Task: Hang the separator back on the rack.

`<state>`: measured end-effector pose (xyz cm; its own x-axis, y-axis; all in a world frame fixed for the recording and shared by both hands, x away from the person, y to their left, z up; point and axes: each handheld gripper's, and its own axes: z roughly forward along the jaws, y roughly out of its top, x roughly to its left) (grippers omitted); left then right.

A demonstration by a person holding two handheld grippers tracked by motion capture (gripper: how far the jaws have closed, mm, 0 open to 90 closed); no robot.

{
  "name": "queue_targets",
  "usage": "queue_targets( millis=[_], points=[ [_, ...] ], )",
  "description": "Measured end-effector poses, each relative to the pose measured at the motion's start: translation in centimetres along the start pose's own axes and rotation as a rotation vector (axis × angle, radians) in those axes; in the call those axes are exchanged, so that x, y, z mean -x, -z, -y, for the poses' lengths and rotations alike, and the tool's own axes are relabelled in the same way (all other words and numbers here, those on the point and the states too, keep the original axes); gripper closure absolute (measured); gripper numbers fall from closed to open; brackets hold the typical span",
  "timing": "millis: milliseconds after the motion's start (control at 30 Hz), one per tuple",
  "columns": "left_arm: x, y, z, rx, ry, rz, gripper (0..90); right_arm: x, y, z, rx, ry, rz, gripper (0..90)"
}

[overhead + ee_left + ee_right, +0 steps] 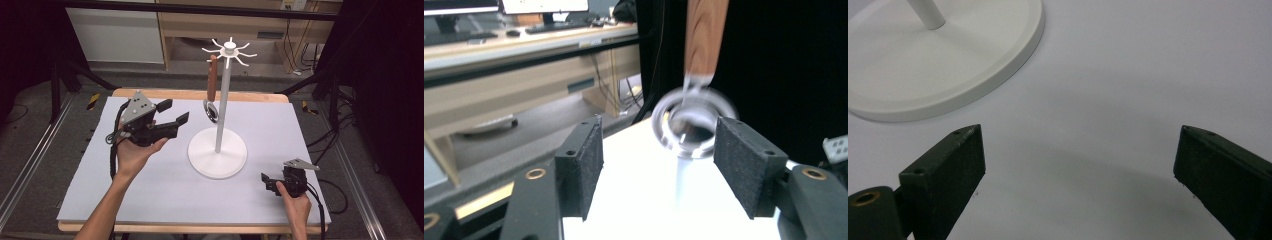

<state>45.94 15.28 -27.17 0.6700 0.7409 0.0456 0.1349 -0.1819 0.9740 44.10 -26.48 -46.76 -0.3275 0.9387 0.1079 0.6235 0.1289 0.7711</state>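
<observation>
Left hand [134, 150] is raised above the bench [150, 200], palm up, cradling the left gripper [172, 112] from beneath; forearm enters from the bottom edge and angles up toward the left half of the white mat. The gripper points right, toward the stand, jaws spread wide with nothing between them. Grey three-cornered plate sits on top, cable loops down by the wrist.

In the left gripper view the ladle [689, 115] hangs beyond the jaws, bowl seen between them but farther off, not touched. Bowl is blurred; wooden handle is cut off by the top edge.

Centre: white hook stand [218, 150], round base on the mat, upright pole, ring of hooks at top. The ladle [212, 95] hangs from a left-side hook, handle up, metal bowl down, just beside the pole.

Right hand [295, 200] rests low at the bench's near right corner, gripping the right gripper [267, 181], which points left toward the stand base. Jaws wide apart, empty, close over the mat. In the right gripper view the stand base [943, 65] is cropped at top left.

Background: wooden shelving, cables on floor.
</observation>
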Motion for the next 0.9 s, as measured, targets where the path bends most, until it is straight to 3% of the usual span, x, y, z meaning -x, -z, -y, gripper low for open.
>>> queue_targets(
  millis=[333, 367, 467, 800, 833, 900],
  points=[
    [-1.3, 1.9, 4.7, -0.056, 0.035, -0.020, 34.0, -0.1, 0.0, 0.1, -0.007, 0.005, 0.006, 6.7],
    [-1.5, 2.1, 5.9, -0.074, 0.033, -0.034, 34.1, -0.1, 0.0, 0.1, -0.010, 0.002, 0.005, 6.7],
    [-1.9, 2.1, 7.3, -0.111, 0.032, -0.056, 34.1, -0.1, -0.1, 0.1, -0.009, 0.004, 0.010, 6.7],
    [-3.4, 2.4, 12.8, -0.213, 0.106, -0.098, 32.9, 0.5, 0.0, 0.6, -0.014, -0.027, 0.012, 6.6],
    [-3.4, 2.4, 12.8, -0.213, 0.106, -0.098, 32.8, 0.6, 0.0, 0.6, -0.017, -0.025, 0.016, 6.6],
    [-4.0, 2.6, 14.5, -0.235, 0.126, -0.124, 32.7, 0.6, 0.0, 0.7, -0.017, -0.029, 0.022, 6.6]
  ],
)
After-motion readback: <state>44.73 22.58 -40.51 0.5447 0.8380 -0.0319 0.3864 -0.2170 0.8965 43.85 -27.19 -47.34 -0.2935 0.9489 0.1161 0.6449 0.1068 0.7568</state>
